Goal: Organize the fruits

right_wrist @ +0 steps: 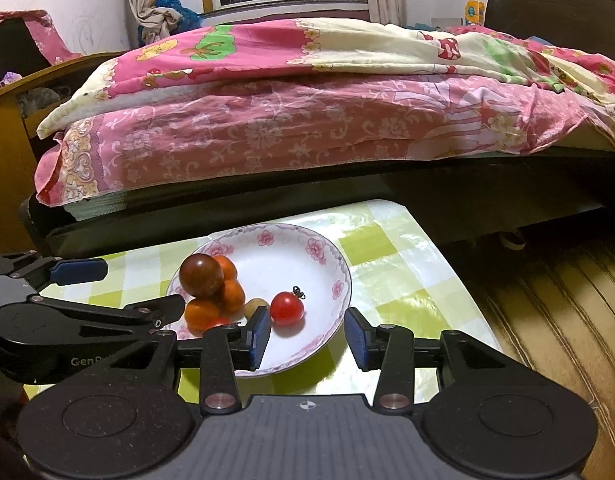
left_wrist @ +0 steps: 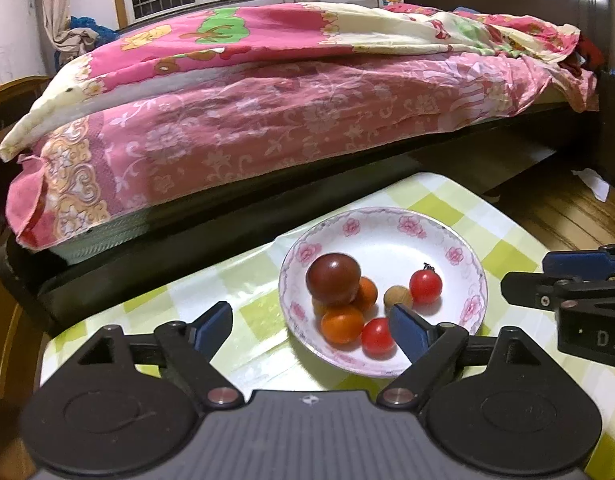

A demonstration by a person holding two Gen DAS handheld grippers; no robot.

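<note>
A bed with pink floral covers fills the far side. Near it, the checked counter carries a flowered plate – the fruits sit in it: one dark tomato on the orange ones, red ones to the right. My left jaws gape wide, empty; my right jaws stand apart over the plate's near rim, gripping nothing.

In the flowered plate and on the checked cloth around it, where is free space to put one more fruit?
Free: the far half of the plate, behind the stemmed red tomato; also the checked cloth between plate and table edge. Crowded: the side where the dark tomato sits on the orange fruits.
</note>
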